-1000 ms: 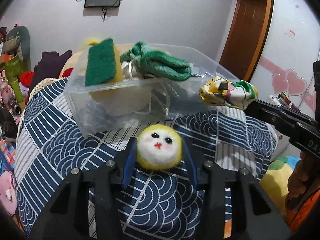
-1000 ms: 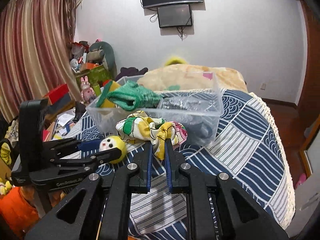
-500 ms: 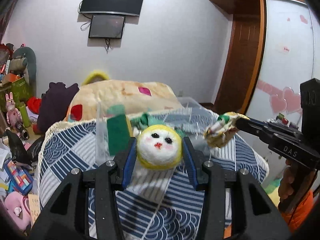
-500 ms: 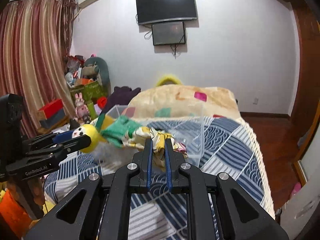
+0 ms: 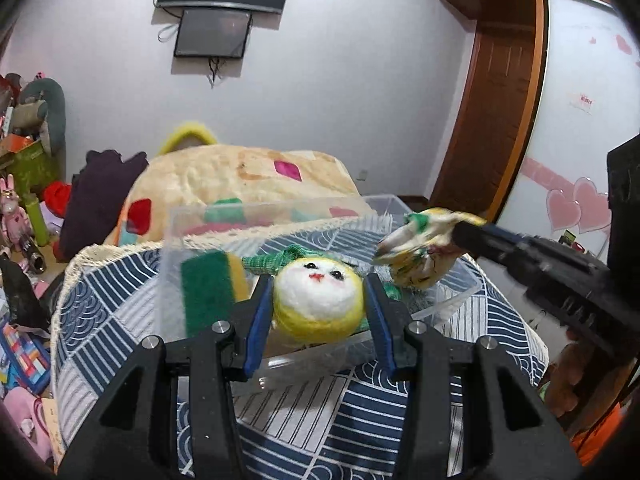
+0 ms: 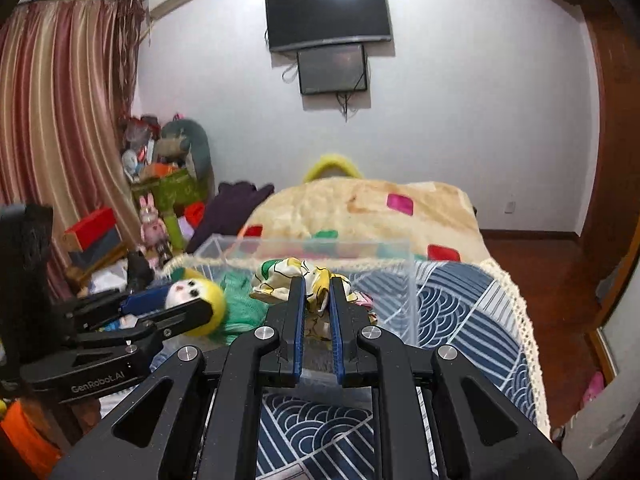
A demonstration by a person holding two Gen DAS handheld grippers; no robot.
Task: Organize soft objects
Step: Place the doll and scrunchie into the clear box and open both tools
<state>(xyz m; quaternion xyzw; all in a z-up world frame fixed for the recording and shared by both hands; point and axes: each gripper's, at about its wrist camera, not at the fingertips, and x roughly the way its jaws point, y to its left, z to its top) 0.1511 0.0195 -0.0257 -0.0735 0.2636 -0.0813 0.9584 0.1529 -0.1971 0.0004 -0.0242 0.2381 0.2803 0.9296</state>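
Observation:
My left gripper (image 5: pixel 318 304) is shut on a round yellow-and-white plush ball with a face (image 5: pixel 318 300), held over the near edge of a clear plastic bin (image 5: pixel 176 248). My right gripper (image 6: pixel 317 298) is shut on a crumpled patterned cloth (image 6: pixel 280 276), held over the same bin (image 6: pixel 400 280). The cloth also shows in the left wrist view (image 5: pixel 420 256), and the plush ball in the right wrist view (image 6: pixel 196 292). Inside the bin are a green-and-yellow sponge (image 5: pixel 208 288) and a green knitted cloth (image 6: pixel 240 300).
The bin stands on a bed with a blue-and-white patterned cover (image 5: pixel 320 420). A beige blanket with coloured patches (image 5: pixel 240 176) lies behind it. Toys and boxes (image 6: pixel 160 184) pile up at the left. A wooden wardrobe (image 5: pixel 492 120) stands at the right.
Both grippers have moved forward with their loads and now hang over the bin. Both stay shut on the same things.

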